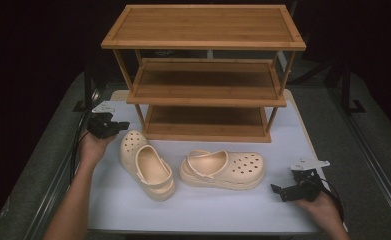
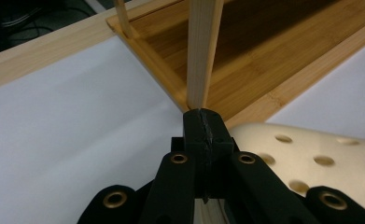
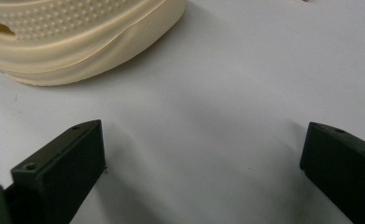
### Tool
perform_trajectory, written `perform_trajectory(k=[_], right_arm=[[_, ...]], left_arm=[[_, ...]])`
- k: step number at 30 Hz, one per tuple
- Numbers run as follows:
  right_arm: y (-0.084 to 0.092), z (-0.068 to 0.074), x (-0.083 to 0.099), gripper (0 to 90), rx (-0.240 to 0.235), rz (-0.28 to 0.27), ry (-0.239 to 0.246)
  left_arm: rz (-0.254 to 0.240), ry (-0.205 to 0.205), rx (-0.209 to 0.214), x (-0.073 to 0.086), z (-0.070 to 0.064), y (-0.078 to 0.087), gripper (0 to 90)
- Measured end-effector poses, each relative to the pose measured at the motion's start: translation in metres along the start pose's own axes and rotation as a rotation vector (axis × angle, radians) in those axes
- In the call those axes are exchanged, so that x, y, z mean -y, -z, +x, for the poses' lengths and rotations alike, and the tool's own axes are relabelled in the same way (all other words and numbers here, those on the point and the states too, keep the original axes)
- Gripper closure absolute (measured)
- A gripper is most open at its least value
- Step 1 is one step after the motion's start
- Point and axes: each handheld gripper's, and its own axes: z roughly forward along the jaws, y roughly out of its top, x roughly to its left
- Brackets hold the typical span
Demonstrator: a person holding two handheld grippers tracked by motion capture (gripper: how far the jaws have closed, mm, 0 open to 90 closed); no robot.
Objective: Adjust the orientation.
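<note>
Two cream clogs are seen on the white table (image 1: 283, 125) in front of a wooden rack (image 1: 203, 75); shelving them is judged to be the work in hand, and no clog is gripped yet. The left gripper (image 1: 122, 125) is held with its jaws pressed together on nothing, just behind the toe of the left clog (image 1: 147, 167), with a rack post (image 2: 203, 51) straight ahead of its tips. The right gripper (image 1: 277, 190) is held with jaws spread wide and empty, the right clog (image 1: 223, 169) lying near, ahead of its tips. The approach step is judged to be under way. Next, the left jaws would have to be spread and brought over a clog's rim before any lift to a shelf.
</note>
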Motion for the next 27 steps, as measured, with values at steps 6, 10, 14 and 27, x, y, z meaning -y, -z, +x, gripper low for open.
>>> perform_trajectory(k=[6,10,14,27], right_arm=[[0.0,0.0,0.0,0.0,0.0,0.0,0.001],[0.0,0.0,0.0,0.0,0.0,0.0,0.001],[0.0,0.0,0.0,0.0,0.0,0.0,0.002],[0.0,0.0,0.0,0.0,0.0,0.0,0.001]], left_arm=[[0.012,-0.014,0.029,0.005,-0.004,-0.009,90.0],[0.022,-0.048,0.022,0.005,-0.01,-0.01,90.0],[0.007,-0.057,0.053,0.006,-0.017,-0.011,90.0],[-0.033,-0.053,0.131,0.015,-0.042,-0.009,90.0]])
